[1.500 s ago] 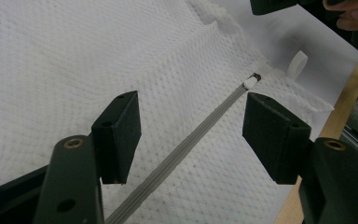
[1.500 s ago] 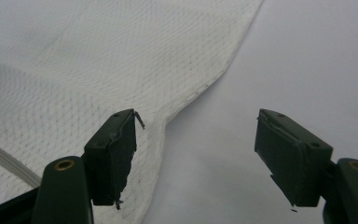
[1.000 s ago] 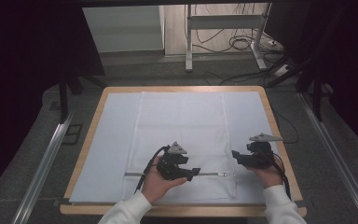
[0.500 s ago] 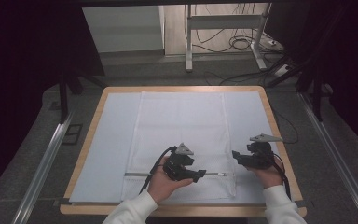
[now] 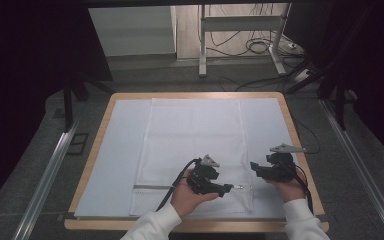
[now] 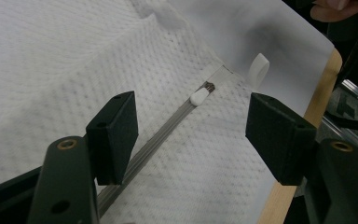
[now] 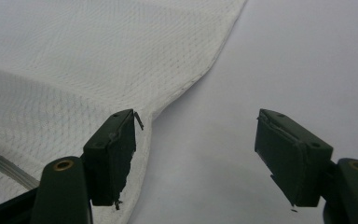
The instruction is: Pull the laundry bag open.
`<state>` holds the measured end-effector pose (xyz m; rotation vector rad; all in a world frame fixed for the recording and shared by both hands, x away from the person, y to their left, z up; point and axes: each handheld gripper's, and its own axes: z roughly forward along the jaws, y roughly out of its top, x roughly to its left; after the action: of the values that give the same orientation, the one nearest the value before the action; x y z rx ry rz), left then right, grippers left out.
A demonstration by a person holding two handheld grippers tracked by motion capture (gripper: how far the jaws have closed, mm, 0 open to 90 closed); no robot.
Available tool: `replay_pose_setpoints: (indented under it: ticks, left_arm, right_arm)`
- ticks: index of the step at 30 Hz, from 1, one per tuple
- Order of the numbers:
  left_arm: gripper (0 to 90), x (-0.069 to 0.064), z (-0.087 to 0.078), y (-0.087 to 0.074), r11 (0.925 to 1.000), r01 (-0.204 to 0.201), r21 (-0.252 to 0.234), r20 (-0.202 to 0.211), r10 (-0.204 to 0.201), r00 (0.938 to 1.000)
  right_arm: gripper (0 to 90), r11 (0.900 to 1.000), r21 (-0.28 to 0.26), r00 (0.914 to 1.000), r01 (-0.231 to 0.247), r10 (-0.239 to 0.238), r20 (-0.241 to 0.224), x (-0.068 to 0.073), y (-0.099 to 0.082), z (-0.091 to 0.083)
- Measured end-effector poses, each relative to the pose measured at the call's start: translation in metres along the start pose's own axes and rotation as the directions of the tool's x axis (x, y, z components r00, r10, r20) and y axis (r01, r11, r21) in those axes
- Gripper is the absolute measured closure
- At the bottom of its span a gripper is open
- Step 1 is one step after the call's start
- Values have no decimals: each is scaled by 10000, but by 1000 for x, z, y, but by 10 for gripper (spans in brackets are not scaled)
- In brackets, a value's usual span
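Now the left gripper (image 6: 191, 135) hangs wide over the mesh bag's (image 6: 51, 56) zipper pull (image 6: 199, 97), right gripper (image 7: 196, 154) likewise wide, empty.

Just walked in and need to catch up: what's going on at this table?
A person works a white mesh zippered laundry bag lying flat on the white-covered wooden table. The left gripper, jaws open, hovers above the grey zipper short of its white pull tab. The right gripper, also open, waits at the bag's edge.

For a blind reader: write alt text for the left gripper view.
Two open black fingers frame a grey zipper running across a white mesh bag, its white pull tab lying ahead of them near the bag's end.
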<state>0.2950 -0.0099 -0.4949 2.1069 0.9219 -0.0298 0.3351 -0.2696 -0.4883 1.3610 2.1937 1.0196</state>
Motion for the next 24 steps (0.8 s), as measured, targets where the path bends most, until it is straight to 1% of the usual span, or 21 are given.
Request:
replay_pose_setpoints:
  ticks: [3, 5, 7, 13, 15, 19, 24]
  left_arm:
    - [343, -1, 3, 1, 10000, 76, -17, 23, -76, 10000]
    - [344, 0, 4, 1, 10000, 45, 67, 54, -45, 10000]
    - [345, -1, 6, 2, 9999, 132, 25, 139, -132, 9998]
    - [349, -3, 15, 5, 9995, 183, 240, 249, -189, 9995]
    - [349, -4, 17, 5, 9994, 181, 311, 298, -190, 9994]
    - [350, -8, 22, 6, 9992, 57, 391, 342, -70, 9994]
    - [352, -11, 29, 8, 9985, 92, 532, 504, -119, 9987]
  right_arm:
    - [286, 10000, -49, 10000, 8, -8, 9, 0, 0, 0]
    - [286, 10000, -51, 10000, 8, -8, 24, 0, 0, 0]
    - [287, 10000, -81, 10000, 17, -17, 71, 1, 0, 0]
    - [287, 9998, -178, 9998, 83, -80, 154, 2, 1, -1]
    - [287, 9998, -188, 9998, 96, -93, 156, 2, 1, -1]
    - [287, 9998, -197, 9999, 62, -59, 147, 2, 1, -2]
    - [287, 9998, -206, 9998, 41, -38, 173, 1, 1, -2]
